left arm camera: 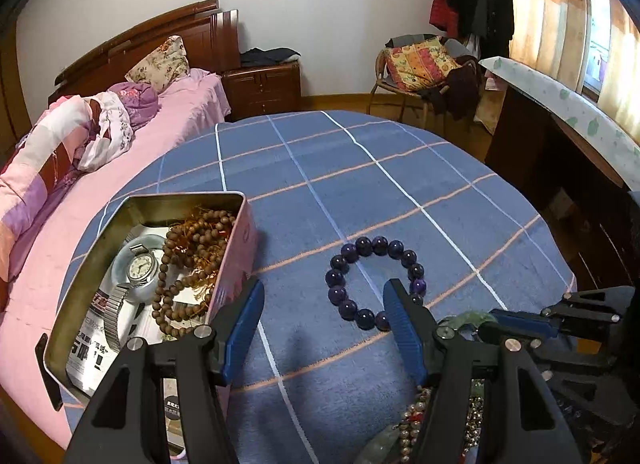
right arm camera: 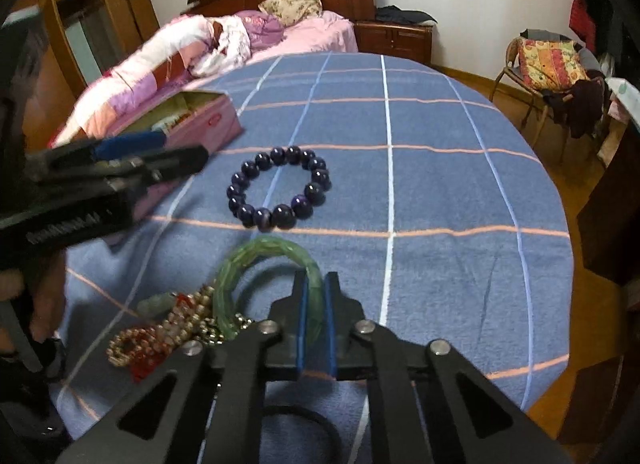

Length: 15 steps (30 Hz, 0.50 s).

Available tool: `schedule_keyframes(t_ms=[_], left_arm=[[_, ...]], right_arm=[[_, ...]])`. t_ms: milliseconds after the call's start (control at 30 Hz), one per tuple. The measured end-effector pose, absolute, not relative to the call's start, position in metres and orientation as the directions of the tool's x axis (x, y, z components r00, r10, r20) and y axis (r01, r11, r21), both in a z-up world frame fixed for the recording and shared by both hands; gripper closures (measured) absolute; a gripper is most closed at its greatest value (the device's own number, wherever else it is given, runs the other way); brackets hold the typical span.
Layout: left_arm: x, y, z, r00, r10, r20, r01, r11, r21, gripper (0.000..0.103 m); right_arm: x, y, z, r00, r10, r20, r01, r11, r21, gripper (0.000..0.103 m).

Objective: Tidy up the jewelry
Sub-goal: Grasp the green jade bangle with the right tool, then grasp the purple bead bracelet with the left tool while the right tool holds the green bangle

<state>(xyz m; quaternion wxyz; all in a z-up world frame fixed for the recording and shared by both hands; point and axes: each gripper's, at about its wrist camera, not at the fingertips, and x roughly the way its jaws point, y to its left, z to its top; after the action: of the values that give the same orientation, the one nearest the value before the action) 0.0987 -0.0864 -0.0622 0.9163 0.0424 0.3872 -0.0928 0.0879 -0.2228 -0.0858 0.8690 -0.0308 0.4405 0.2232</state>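
On the blue cloth, right tongs (right arm camera: 315, 292) clamp the green bangle (right arm camera: 256, 260), standing on edge; left tongs (left arm camera: 324, 304) gape.

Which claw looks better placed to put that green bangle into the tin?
The right claw, probably. Its pads are already shut on the green bangle, so it only has to carry it over. The left claw is open and empty, though it hangs nearer the pink tin.

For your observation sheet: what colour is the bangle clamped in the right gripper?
Translucent green bangle, clearest in the right wrist view.
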Motion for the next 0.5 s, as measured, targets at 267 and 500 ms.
schedule_keyframes(t_ms=[267, 500], left_arm=[[0.105, -0.095, -0.066, 0.677, -0.137, -0.723, 0.213, 0.977, 0.014, 0.041], [0.119, -0.11, -0.075, 0.649, -0.146, -0.746, 0.239, 0.971, 0.018, 0.041]], right_arm=[[0.098, -0.238, -0.068, 0.587, 0.356, -0.727, -0.356, 0.92, 0.163, 0.093], [0.114, -0.249, -0.065, 0.623, 0.329, -0.71, -0.302, 0.938, 0.169, 0.093]])
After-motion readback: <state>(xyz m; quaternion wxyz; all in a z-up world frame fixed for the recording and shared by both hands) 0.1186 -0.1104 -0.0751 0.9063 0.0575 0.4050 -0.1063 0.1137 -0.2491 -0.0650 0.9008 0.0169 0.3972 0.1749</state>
